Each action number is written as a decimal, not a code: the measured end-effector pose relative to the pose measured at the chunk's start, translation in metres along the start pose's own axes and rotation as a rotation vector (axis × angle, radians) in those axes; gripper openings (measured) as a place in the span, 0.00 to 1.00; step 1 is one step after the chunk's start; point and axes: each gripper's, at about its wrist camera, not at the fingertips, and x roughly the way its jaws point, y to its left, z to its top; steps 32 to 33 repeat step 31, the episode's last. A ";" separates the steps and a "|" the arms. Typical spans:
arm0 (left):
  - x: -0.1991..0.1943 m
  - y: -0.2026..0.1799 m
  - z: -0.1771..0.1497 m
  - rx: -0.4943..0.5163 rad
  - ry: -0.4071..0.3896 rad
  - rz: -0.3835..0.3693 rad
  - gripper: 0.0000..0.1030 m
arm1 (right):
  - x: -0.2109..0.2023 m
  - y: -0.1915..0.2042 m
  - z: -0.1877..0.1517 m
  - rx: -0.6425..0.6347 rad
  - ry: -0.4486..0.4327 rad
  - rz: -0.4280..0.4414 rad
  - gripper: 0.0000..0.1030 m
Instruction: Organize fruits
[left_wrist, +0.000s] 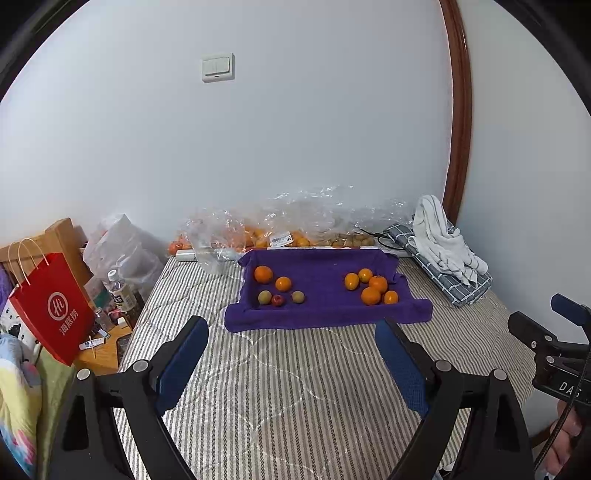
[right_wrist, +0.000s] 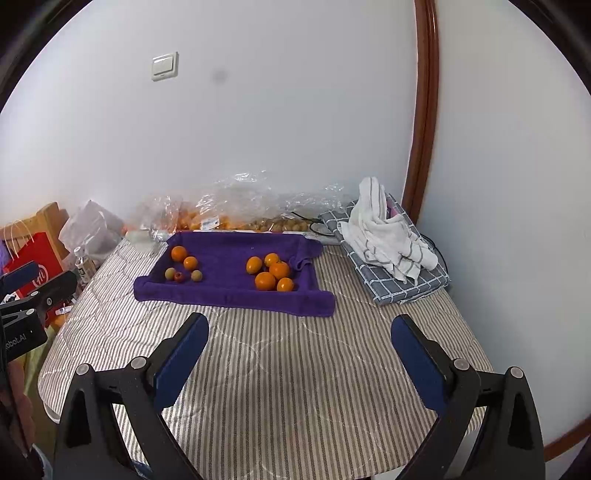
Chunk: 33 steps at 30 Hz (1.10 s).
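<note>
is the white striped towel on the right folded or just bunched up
Bunched up: the white towel lies in a crumpled heap on the neatly folded grey checked cloth.

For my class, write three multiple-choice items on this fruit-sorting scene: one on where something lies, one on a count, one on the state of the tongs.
1. Where does the small red fruit lie?
A. In the left group on the purple towel
B. Among the right-hand oranges
C. On the striped cover

2. How many orange fruits form the right group?
A. Three
B. Five
C. Eight

3. How do the left tongs and right tongs stand?
A. Both gripping fruit
B. One gripping the towel
C. Both open, empty

Answers: 1 A, it sits between two greenish fruits; 2 B, five can be counted; 3 C, only striped cover shows between the fingers.
</note>
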 end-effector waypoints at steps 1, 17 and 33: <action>-0.001 0.000 0.000 -0.001 0.000 0.002 0.89 | 0.000 0.000 0.000 -0.001 0.000 0.001 0.95; -0.003 0.002 0.001 -0.014 0.002 0.013 0.89 | 0.004 0.002 0.000 -0.007 -0.006 0.007 0.95; 0.012 0.008 0.004 -0.004 0.016 0.023 0.89 | 0.016 0.011 0.003 -0.028 0.003 0.006 0.95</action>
